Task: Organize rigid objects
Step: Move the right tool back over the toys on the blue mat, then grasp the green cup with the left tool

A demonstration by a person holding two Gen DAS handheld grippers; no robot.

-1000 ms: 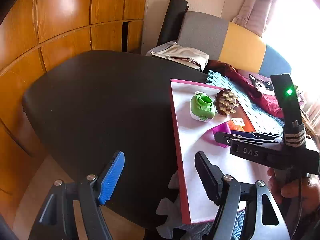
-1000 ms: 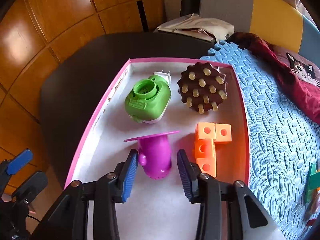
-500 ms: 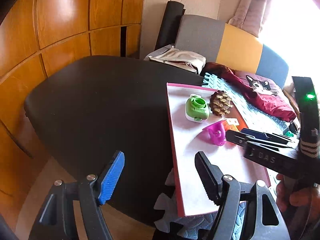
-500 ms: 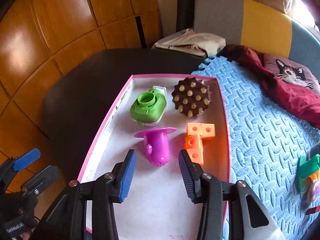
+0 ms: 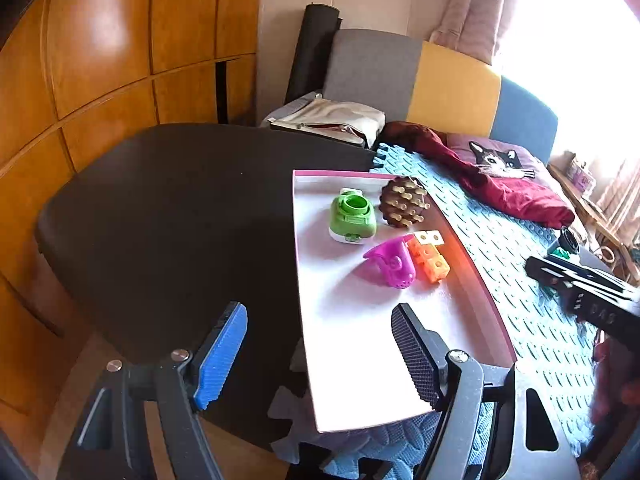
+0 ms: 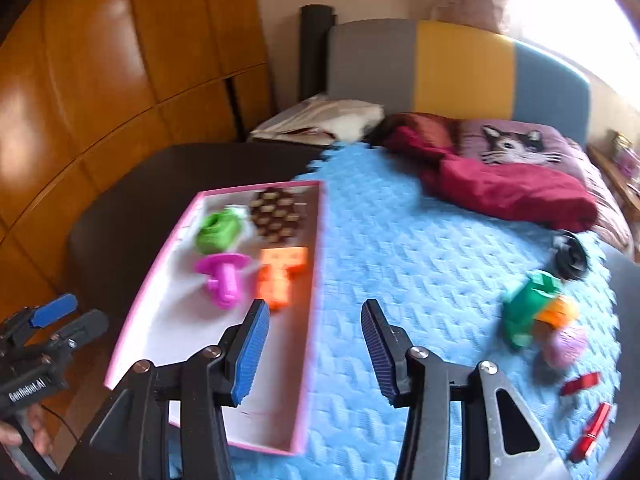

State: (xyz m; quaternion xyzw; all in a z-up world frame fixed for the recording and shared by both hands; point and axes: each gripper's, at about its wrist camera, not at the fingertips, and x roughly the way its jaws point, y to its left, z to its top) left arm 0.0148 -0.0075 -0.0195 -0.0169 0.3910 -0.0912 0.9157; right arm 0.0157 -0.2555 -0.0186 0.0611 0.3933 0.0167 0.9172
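One pink-rimmed tray (image 5: 298, 264) sits mid-frame in the left wrist view, partly on the dark table (image 5: 168, 216) and partly on the blue foam mat (image 5: 516, 256), its long axis running from the lower centre of the frame up toward the top centre. Four things lie in it: one green round-topped piece (image 5: 352, 216) and one brown studded disc (image 5: 404, 202) side by side at the far end, and nearer the camera one magenta funnel-shaped piece (image 5: 390, 262) with one orange block cluster (image 5: 430, 262) just to its right, seemingly touching it. The magenta piece lies on its side, its wide rim toward the upper left of the frame and its narrow end toward the lower right. In the right wrist view, which is blurred, a loose group sits at the right edge of the mat: one black round item (image 6: 570, 256), one green piece (image 6: 524, 312) with an orange part (image 6: 560, 312) against it, one pinkish ball (image 6: 566, 344), and two red sticks (image 6: 582, 382). The left gripper (image 5: 320, 356) hangs at the bottom of its frame over the tray's near left corner, jaws opening, nothing between them. The right gripper (image 6: 316, 352) straddles the tray's right rim at lower centre, jaws opening and likewise empty
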